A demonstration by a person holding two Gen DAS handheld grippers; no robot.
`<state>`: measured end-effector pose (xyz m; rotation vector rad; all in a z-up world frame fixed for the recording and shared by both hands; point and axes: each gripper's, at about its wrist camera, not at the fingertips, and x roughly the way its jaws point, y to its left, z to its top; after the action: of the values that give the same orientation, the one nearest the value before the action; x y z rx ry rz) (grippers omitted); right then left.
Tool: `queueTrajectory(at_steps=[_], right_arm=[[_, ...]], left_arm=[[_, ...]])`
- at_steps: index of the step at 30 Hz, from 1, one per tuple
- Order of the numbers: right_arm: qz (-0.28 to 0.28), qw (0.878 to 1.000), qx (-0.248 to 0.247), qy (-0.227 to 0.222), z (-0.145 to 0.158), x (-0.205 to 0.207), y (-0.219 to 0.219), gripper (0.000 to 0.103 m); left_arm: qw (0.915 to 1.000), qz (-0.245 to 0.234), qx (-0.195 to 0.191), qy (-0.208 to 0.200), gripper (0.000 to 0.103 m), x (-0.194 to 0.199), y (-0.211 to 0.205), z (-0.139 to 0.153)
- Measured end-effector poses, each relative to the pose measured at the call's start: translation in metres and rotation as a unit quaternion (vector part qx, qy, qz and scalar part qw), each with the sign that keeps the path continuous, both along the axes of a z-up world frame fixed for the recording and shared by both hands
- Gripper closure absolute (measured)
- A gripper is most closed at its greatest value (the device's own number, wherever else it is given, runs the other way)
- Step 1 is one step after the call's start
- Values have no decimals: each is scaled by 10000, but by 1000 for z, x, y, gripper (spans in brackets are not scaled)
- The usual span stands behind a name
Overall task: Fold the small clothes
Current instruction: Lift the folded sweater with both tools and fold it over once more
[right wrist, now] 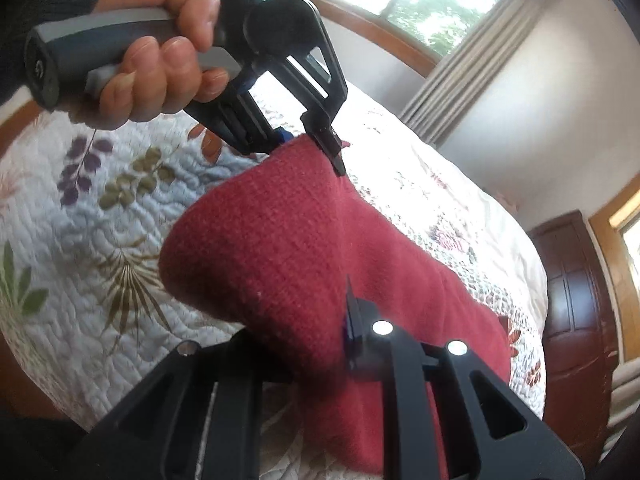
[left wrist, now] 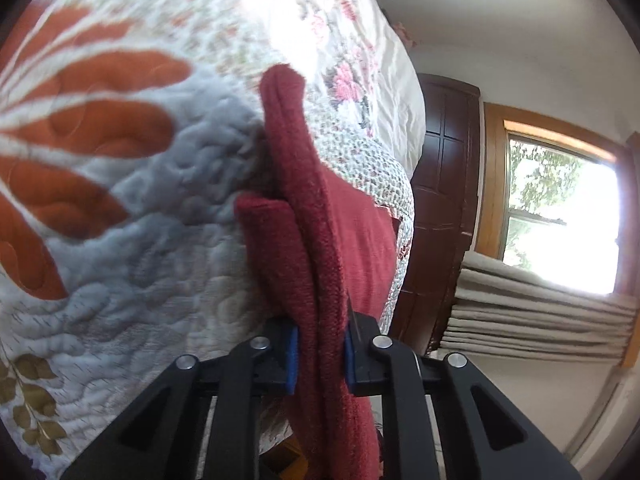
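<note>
Two tongs hold my red knit garment [right wrist: 280, 248] above the quilted bed [right wrist: 100, 220] — left tongs [left wrist: 320, 354] clamped on one edge, right tongs [right wrist: 320, 344] clamped on another.

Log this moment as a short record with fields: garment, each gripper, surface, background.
garment: red knit cloth, lifted and draped, lower part against the quilt
left gripper: shut on the red knit cloth, blue pads on either side of the fabric
right gripper: shut on the red knit cloth
hand: wrapped around the left gripper's handle
surface: floral quilt on a bed
background: window, dark wooden door
</note>
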<state>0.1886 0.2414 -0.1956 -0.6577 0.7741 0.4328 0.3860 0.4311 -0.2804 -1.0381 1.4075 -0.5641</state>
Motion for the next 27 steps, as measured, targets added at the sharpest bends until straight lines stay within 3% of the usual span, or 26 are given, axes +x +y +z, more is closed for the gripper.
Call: queueTrajectory(at_steps=[6, 13, 27], right_arm=[[-329, 9980, 539, -5, 21, 5, -23, 88], [-711, 9923, 1010, -51, 42, 11, -56, 88], [-1473, 9737, 1737, -98, 65, 28, -148, 88]], left_arm=[[9986, -254, 223, -402, 87, 9, -27, 51], [9957, -510, 373, -670, 87, 21, -63, 91], [9853, -1235, 744, -919, 87, 53, -170, 132]])
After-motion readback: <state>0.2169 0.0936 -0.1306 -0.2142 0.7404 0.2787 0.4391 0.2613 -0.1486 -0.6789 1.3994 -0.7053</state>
